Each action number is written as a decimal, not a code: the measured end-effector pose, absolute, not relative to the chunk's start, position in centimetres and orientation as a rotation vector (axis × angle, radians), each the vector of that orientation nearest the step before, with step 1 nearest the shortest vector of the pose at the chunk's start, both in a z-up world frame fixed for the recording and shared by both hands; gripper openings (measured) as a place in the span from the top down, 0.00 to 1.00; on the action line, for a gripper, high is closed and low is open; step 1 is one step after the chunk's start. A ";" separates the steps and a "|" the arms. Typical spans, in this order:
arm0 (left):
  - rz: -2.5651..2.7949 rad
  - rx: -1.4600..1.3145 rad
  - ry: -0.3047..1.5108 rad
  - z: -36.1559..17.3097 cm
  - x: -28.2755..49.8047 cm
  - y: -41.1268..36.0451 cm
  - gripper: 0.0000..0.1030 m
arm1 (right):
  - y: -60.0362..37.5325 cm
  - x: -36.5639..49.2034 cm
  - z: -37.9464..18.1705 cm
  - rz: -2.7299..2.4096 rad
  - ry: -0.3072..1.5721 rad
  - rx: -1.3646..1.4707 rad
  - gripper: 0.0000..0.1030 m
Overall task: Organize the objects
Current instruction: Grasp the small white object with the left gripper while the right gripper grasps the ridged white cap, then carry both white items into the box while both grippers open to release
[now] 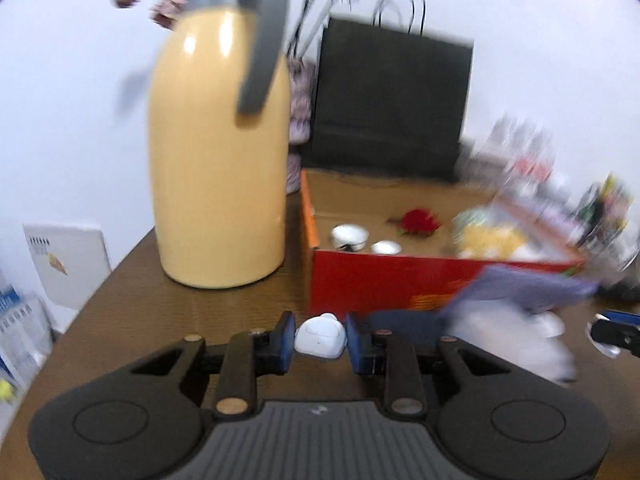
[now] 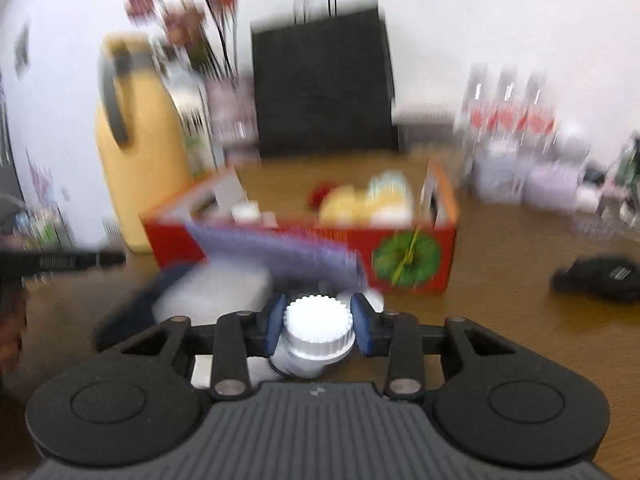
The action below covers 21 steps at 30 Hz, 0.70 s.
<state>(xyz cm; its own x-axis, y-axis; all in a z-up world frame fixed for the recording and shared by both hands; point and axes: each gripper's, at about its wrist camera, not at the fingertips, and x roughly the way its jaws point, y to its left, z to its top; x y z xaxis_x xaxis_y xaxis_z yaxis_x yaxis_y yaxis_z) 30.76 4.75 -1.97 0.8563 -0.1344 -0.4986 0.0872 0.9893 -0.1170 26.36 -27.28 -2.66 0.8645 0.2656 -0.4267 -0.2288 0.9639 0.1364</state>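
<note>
We see a brown table (image 1: 132, 312) whose left edge drops away close beside a tall cream thermos (image 1: 218, 168); bare wood shows in front of the thermos. Behind, a black paper bag (image 1: 390, 100) stands against the wall. Just right of the thermos sits an open red cardboard box (image 1: 360, 280), a narrow strip of table between them; inside lie two small white cups (image 1: 350, 236), a red flower (image 1: 418, 222) and some yellow items, blurred. In the right wrist view, open tabletop runs to the box's right, up to a black object (image 2: 596, 278). A purple brush-like thing (image 2: 280, 252) leans at the box's front wall, too smeared to identify.

Our left gripper (image 1: 320, 338) is clamped on a small white case (image 1: 321, 336), near the box's front. Our right gripper (image 2: 318, 326) grips a white ribbed-cap bottle (image 2: 318, 330), also before the box.
</note>
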 end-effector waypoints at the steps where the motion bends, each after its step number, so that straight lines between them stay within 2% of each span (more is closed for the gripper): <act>1: -0.148 -0.129 0.536 -1.8 29.2 5.0 0.75 | -27.8 24.9 -1.9 0.275 0.425 0.109 0.65; 7: -0.172 -0.274 0.593 -2.3 18.8 4.9 0.75 | -27.9 16.6 -1.3 0.289 0.475 0.149 0.65; 11: -0.194 -0.223 0.611 -2.3 14.0 4.2 0.75 | -27.2 11.6 -2.0 0.298 0.530 0.088 0.65; 21: -0.195 -0.178 0.581 -1.2 12.9 3.1 0.75 | -28.5 8.7 -0.4 0.249 0.487 0.102 0.65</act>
<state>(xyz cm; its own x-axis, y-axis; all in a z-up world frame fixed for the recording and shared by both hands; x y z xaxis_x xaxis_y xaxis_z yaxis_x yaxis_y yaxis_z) 12.91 3.08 -1.22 0.8186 -0.2321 -0.5254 0.1322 0.9663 -0.2209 8.67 -28.47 -0.45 0.8542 0.2609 -0.4498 -0.2124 0.9646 0.1562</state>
